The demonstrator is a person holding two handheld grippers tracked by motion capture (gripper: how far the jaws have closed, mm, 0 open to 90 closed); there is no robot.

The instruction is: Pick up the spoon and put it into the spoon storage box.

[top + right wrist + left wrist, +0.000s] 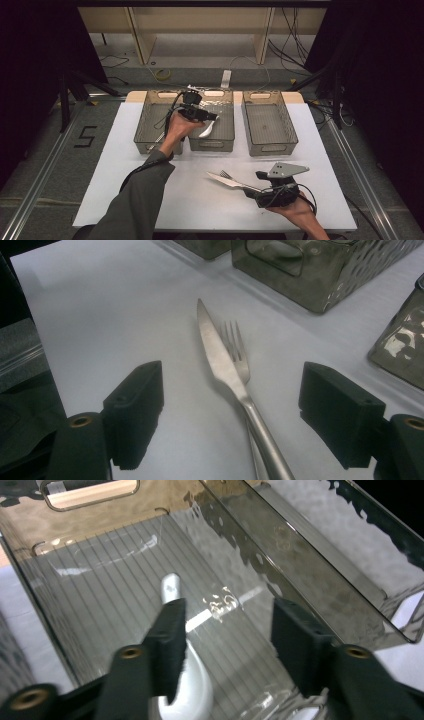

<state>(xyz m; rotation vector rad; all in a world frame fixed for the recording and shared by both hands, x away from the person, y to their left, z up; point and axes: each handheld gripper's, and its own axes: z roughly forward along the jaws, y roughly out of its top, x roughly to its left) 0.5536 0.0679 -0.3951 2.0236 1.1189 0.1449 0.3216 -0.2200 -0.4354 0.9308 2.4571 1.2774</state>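
My left gripper hovers over the middle smoked-plastic bin, and its jaws stand apart. A white spoon lies along the inner face of one pad, with a wide gap to the other pad. Near the table's front right, my right gripper rests low and wide open. A steel knife lies across a steel fork on the white tabletop. Their handles run back between the right gripper's open jaws without touching the pads.
Three smoked bins stand in a row at the back of the white table: a left bin, the middle one, and a right bin. Black cables trail from both grippers. The floor lies beyond the table's edges.
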